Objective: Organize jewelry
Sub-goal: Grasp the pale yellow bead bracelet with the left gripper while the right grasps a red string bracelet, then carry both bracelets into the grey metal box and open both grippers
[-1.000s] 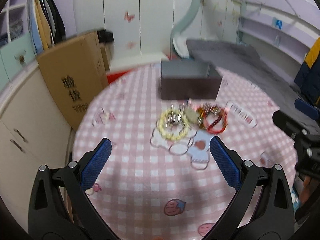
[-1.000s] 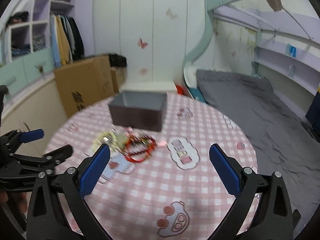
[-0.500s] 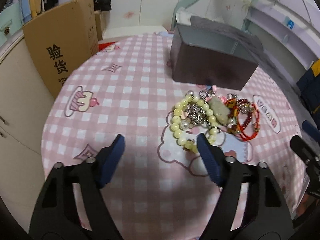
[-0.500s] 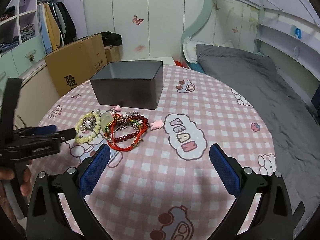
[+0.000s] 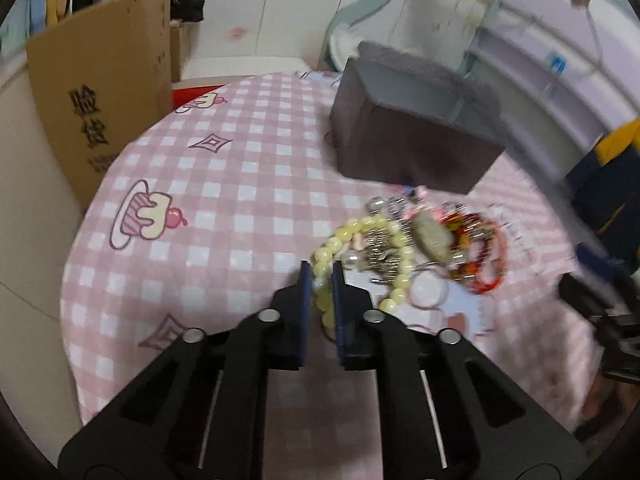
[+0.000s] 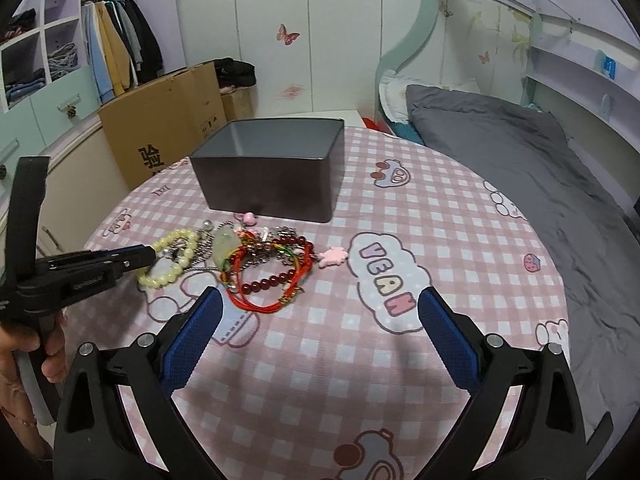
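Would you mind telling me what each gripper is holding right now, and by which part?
The left gripper is shut on the pale yellow bead bracelet, pinching its near-left arc of beads. The right gripper is open and holds nothing.

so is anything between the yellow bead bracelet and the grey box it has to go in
Nothing blocks the way. The left gripper is shut on the yellow bead bracelet, and the grey box stands open-topped just behind the jewelry pile.
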{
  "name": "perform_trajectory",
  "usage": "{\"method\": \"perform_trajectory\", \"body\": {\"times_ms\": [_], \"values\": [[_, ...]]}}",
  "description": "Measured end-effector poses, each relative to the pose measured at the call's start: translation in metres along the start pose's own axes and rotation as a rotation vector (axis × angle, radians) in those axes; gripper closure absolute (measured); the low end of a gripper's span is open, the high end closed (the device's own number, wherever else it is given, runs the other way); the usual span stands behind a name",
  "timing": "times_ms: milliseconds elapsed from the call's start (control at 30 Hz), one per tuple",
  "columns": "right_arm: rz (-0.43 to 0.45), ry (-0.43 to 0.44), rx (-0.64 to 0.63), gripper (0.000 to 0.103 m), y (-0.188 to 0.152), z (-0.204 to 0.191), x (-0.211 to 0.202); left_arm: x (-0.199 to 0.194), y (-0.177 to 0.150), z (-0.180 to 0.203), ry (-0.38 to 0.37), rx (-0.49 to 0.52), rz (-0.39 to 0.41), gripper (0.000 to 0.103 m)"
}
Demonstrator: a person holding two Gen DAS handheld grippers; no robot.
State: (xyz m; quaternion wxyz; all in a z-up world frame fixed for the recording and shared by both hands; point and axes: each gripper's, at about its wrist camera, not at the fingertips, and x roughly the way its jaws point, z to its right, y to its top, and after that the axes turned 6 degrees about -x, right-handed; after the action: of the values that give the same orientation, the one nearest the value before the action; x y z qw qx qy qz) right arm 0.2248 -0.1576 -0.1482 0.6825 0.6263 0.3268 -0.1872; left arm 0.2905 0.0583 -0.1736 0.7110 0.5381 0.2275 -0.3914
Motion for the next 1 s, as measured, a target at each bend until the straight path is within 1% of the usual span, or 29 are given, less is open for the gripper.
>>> {"method": "perform_trajectory", "body": {"times_ms": [33, 100, 167, 200, 267, 300, 400, 467, 567, 633, 700, 833, 900, 933, 1000], "values": [[-0.002, 0.006, 0.000, 0.014, 0.000, -0.001, 0.000, -0.006, 0.000, -0.001, -0.044, -0.014, 0.005, 0.094], [-0.005, 0.018, -0.002, 0.016, 0.001, -0.003, 0.000, -0.017, 0.001, 0.002, -0.092, -0.012, 0.019, 0.094], [-0.008, 0.037, -0.006, 0.024, 0.002, -0.005, 0.001, -0.023, -0.001, 0.004, -0.108, -0.007, 0.027, 0.094], [-0.007, 0.043, -0.008, 0.025, 0.002, -0.006, 0.000, -0.028, -0.002, 0.003, -0.131, -0.020, 0.033, 0.094], [-0.006, 0.058, -0.008, 0.033, 0.002, -0.009, 0.000, -0.040, -0.003, 0.005, -0.174, -0.027, 0.050, 0.094], [-0.018, 0.072, -0.008, 0.035, 0.002, -0.009, 0.003, -0.045, -0.002, 0.005, -0.178, -0.022, 0.060, 0.094], [-0.046, 0.076, -0.005, 0.046, 0.003, -0.009, 0.011, -0.066, 0.002, 0.012, -0.219, -0.002, 0.100, 0.094], [-0.062, 0.080, 0.008, 0.060, 0.003, -0.006, 0.017, -0.074, 0.003, 0.016, -0.223, 0.015, 0.115, 0.094], [-0.075, 0.080, 0.004, 0.072, 0.004, -0.004, 0.024, -0.081, 0.005, 0.018, -0.230, 0.019, 0.123, 0.094], [-0.101, 0.103, 0.014, 0.074, 0.004, -0.003, 0.035, -0.084, 0.004, 0.017, -0.236, 0.014, 0.128, 0.094], [-0.120, 0.092, 0.023, 0.074, 0.005, -0.001, 0.043, -0.086, 0.003, 0.019, -0.237, 0.027, 0.131, 0.094], [-0.155, 0.111, 0.036, 0.075, 0.006, 0.000, 0.058, -0.083, 0.004, 0.024, -0.233, 0.045, 0.125, 0.094], [-0.159, 0.112, 0.017, 0.091, 0.007, -0.002, 0.061, -0.081, 0.005, 0.029, -0.236, 0.055, 0.121, 0.094], [-0.164, 0.118, 0.011, 0.098, 0.007, -0.003, 0.061, -0.081, 0.005, 0.030, -0.237, 0.062, 0.119, 0.094], [-0.159, 0.118, -0.001, 0.099, 0.007, -0.002, 0.057, -0.080, 0.007, 0.035, -0.251, 0.072, 0.115, 0.094]]}}
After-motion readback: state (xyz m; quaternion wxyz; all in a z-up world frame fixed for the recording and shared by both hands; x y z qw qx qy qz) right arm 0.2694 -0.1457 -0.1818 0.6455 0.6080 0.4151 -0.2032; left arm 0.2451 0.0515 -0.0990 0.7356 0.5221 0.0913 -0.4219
